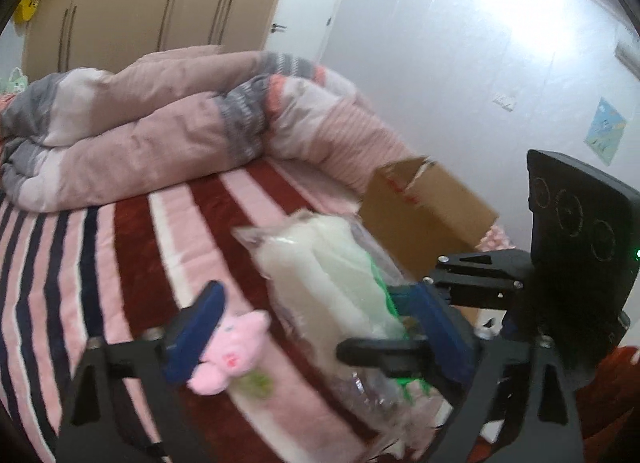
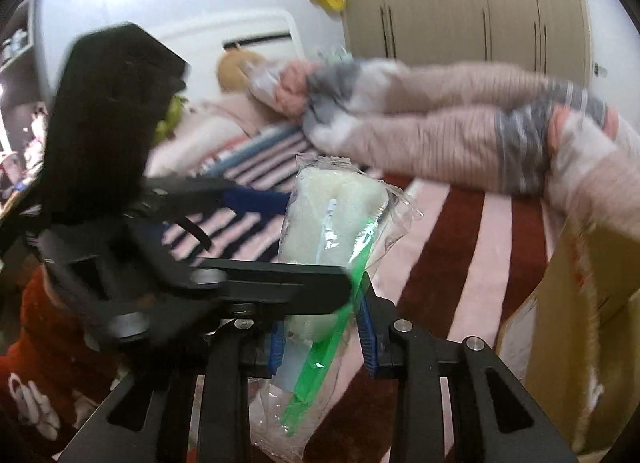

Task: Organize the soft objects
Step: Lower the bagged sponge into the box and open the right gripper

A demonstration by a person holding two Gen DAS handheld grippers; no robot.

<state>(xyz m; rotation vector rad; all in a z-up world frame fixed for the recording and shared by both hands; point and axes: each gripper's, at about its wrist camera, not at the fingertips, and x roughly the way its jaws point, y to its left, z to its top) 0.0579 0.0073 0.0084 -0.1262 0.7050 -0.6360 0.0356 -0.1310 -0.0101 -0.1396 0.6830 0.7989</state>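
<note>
A clear plastic packet (image 2: 332,219) with a white sponge and a green handle inside stands up between the blue pads of my right gripper (image 2: 320,327), which is shut on its lower part. The same packet (image 1: 320,275) lies between the fingers of my left gripper (image 1: 316,303), close to the right pad. The left jaws stand apart and do not squeeze it. A small pink plush toy (image 1: 232,355) sits against the inner side of the left finger; I cannot tell whether it rests on the bed. The plush is hidden in the right wrist view.
The striped red, pink and dark bedsheet (image 1: 132,247) lies below. A rumpled pink and grey quilt (image 1: 140,123) is heaped at the back. An open cardboard box (image 1: 428,207) stands at the bed's right edge. Wardrobe doors (image 1: 140,3) are behind. A red sleeve (image 2: 40,363) shows.
</note>
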